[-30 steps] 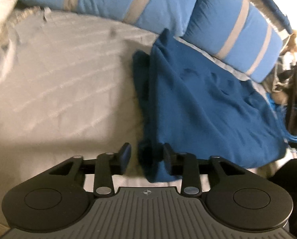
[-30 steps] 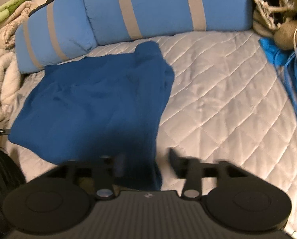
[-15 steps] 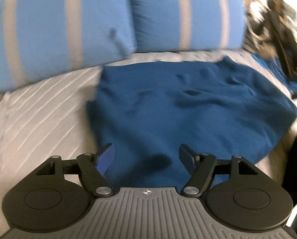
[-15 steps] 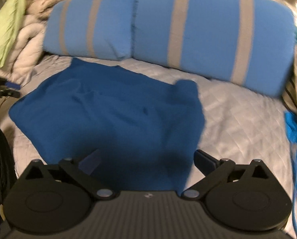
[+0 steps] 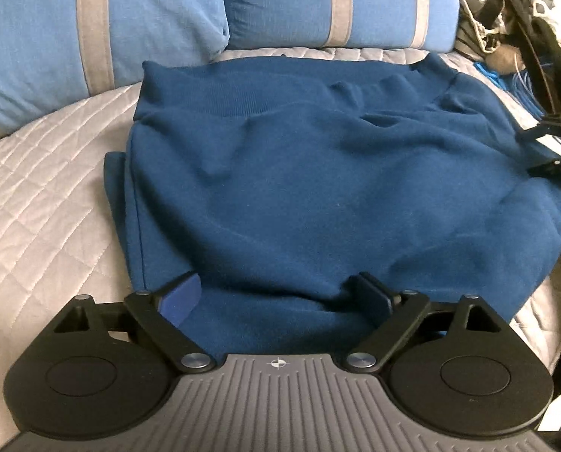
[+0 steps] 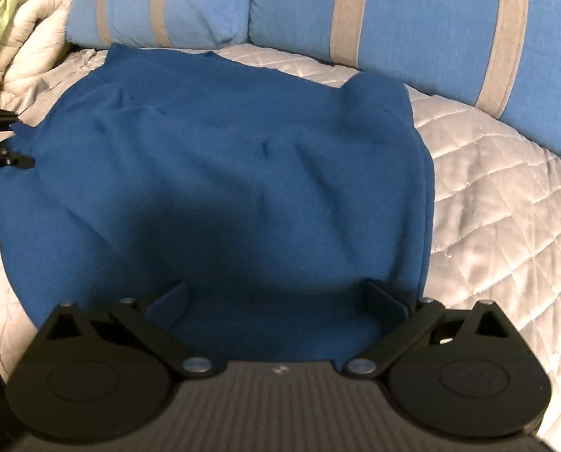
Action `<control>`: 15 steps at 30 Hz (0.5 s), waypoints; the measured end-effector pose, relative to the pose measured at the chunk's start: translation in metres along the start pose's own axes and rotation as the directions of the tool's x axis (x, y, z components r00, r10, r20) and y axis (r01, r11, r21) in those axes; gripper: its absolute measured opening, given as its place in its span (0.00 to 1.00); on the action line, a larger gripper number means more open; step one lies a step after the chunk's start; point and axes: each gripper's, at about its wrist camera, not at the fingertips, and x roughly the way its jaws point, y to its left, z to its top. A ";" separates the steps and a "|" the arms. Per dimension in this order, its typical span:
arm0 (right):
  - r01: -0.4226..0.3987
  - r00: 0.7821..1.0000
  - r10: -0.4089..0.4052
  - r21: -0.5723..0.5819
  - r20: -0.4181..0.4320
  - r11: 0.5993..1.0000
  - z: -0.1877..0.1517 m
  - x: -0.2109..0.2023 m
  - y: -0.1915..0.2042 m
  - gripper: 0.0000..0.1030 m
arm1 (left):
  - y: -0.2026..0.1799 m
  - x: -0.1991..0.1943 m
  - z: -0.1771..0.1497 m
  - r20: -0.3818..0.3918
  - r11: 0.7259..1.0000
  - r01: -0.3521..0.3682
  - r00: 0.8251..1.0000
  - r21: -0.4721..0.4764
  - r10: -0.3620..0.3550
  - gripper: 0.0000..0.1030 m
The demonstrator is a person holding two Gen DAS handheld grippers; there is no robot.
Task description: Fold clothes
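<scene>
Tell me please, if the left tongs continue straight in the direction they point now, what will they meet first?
Most likely the dark blue garment lying on the quilted bed cover. The left tongs, their jaws opening with nothing pressed between them, point down at its near edge. Exact depth is unclear.

The black two-finger left gripper [image 5: 280,293] tilts steeply downward, its blue-padded jaws opening with nothing pinched between them. The matching black right gripper [image 6: 276,301] tilts down likewise, jaws spread wide, gripping nothing.

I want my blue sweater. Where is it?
The blue sweater lies flat on the grey quilt, just below the striped blue pillows.
</scene>
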 end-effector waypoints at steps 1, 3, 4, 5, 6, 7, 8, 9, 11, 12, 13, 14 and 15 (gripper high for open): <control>0.001 1.000 -0.001 0.000 0.002 1.000 0.000 0.000 0.000 0.99 | -0.001 0.000 0.000 0.000 1.000 -0.007 1.000 0.000 0.007 0.89; 0.002 1.000 -0.002 -0.001 0.003 1.000 0.000 0.000 0.000 1.00 | -0.002 0.000 0.001 -0.004 1.000 -0.017 1.000 -0.006 0.017 0.90; 0.002 1.000 -0.002 0.000 0.004 1.000 0.001 0.000 0.000 0.99 | -0.001 -0.001 0.000 -0.005 1.000 -0.020 1.000 -0.010 0.020 0.90; 0.002 1.000 -0.002 0.002 0.005 1.000 0.001 0.000 0.000 0.99 | -0.002 -0.001 0.001 -0.007 1.000 -0.024 1.000 -0.013 0.024 0.91; 0.004 1.000 -0.004 0.003 0.007 1.000 0.001 -0.001 0.000 0.99 | -0.002 -0.001 0.002 -0.010 1.000 -0.027 1.000 -0.015 0.027 0.91; 0.005 1.000 -0.005 0.005 0.010 1.000 0.001 -0.001 0.000 0.99 | -0.002 -0.001 0.003 -0.012 0.999 -0.030 0.999 -0.018 0.029 0.91; 0.007 1.000 -0.007 0.006 0.012 1.000 0.000 -0.002 0.001 0.99 | -0.002 -0.002 0.004 -0.015 0.999 -0.032 0.999 -0.020 0.032 0.91; 0.008 1.000 -0.008 0.009 0.013 1.000 0.000 -0.003 0.001 0.99 | -0.002 -0.003 0.005 -0.017 0.999 -0.035 0.999 -0.024 0.034 0.91; 0.013 1.000 -0.013 0.024 0.013 1.000 0.002 -0.006 0.000 0.99 | -0.001 -0.005 0.005 -0.018 0.998 -0.042 0.999 -0.035 0.042 0.91; 0.016 1.000 -0.016 0.033 0.013 0.999 0.002 -0.009 0.000 1.00 | -0.001 -0.007 0.006 -0.018 0.998 -0.047 0.999 -0.041 0.046 0.91; 0.017 1.000 -0.018 0.044 0.014 0.999 0.004 -0.011 0.000 1.00 | -0.002 -0.009 0.006 -0.017 0.998 -0.053 0.998 -0.046 0.052 0.91; 0.015 1.000 -0.016 0.057 0.023 0.998 0.005 -0.015 -0.002 1.00 | -0.002 -0.013 0.006 -0.011 0.997 -0.059 0.998 -0.049 0.058 0.91; 0.010 0.999 -0.012 0.073 0.036 0.997 0.005 -0.020 -0.004 1.00 | -0.002 -0.017 0.006 -0.006 0.997 -0.064 0.998 -0.051 0.064 0.91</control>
